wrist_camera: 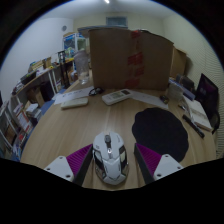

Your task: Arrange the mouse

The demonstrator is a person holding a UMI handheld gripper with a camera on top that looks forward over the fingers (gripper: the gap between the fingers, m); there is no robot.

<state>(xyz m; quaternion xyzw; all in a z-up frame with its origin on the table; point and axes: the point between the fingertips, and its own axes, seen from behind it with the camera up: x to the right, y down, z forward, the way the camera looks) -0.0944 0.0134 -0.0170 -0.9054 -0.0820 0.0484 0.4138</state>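
Observation:
A white and grey mouse [109,158] lies on the wooden table [85,125], right between my fingers. My gripper [112,160] is open; the left pad [78,158] is close against the mouse's side, while a thin gap shows at the right pad [149,157]. A black round mouse mat [160,130] lies on the table ahead and to the right of the mouse, apart from it.
A white keyboard [117,97] and a second white device [75,101] lie farther back on the table. A laptop [208,95] and papers sit at the right. Cluttered shelves [25,105] line the left side, and cardboard boxes [125,55] stand behind.

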